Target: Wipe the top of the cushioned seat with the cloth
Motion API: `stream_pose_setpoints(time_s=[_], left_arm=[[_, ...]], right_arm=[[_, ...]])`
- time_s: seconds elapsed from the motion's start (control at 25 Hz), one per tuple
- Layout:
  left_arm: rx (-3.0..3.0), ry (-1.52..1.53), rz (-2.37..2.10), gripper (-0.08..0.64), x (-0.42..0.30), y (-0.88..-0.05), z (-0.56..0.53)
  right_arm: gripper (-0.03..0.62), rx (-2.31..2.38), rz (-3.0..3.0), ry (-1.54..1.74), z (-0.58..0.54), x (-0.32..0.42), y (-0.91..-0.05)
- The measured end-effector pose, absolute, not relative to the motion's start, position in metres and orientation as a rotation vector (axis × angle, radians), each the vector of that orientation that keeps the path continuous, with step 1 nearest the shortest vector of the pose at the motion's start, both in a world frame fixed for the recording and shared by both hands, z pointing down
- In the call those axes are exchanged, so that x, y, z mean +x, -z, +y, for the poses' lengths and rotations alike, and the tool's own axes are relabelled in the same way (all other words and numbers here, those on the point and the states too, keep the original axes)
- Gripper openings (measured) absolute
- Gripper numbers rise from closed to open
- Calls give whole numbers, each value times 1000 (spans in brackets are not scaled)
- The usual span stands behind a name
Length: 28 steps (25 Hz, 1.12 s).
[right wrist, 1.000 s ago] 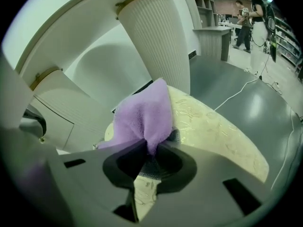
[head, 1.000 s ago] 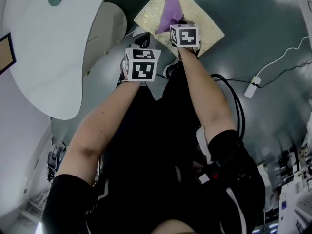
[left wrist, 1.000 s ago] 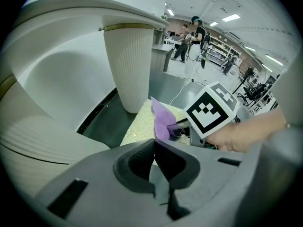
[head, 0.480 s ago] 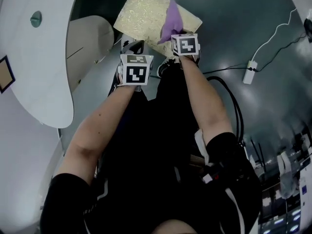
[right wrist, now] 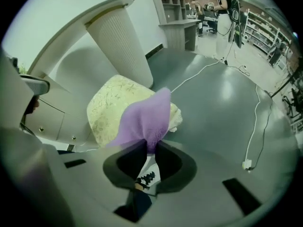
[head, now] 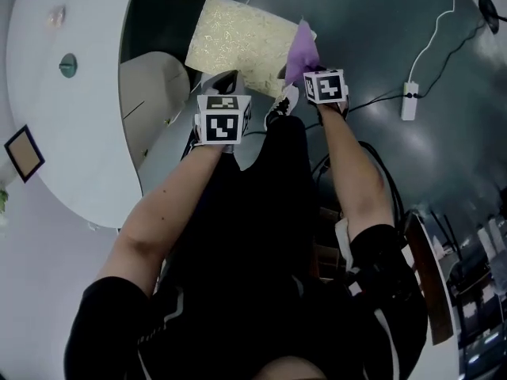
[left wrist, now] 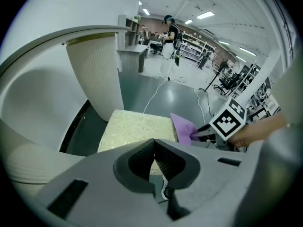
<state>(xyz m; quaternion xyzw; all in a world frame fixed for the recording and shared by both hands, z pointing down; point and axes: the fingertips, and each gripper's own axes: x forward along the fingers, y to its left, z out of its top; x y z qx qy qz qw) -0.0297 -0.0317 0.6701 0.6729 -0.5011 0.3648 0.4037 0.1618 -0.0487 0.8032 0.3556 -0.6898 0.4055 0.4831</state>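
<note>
The right hand-held gripper (head: 310, 71) is clenched on a purple cloth (head: 302, 52), which drapes at the 3 o'clock edge of the pale yellow, square cushioned seat (head: 238, 42). The left hand-held gripper (head: 224, 81) has its jaws pressed together on nothing and hovers by the seat's 6 o'clock edge, near a black-and-white shoe (head: 280, 105). A white curved worktop (head: 71, 93) on a ribbed cream pedestal (left wrist: 97, 79) crowds the seat from 9 o'clock. Out at 3 o'clock, a white power strip (head: 409, 101) and its cable lie on the grey floor (head: 380, 22).
</note>
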Motion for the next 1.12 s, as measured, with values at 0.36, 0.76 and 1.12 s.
stream_pose_setpoints(time_s=[0.36, 0.76, 1.12], left_arm=[[1779, -861, -1291, 5, -70, -636, -64], [1748, -802, -1324, 3, -129, -650, -50], [1681, -842, -1326, 5, -155, -672, -42]], right_arm=[[54, 849, -1955, -980, -98, 20, -743], [52, 688, -2062, -958, -135, -134, -778], [54, 705, -2009, -965, -154, -158, -823]])
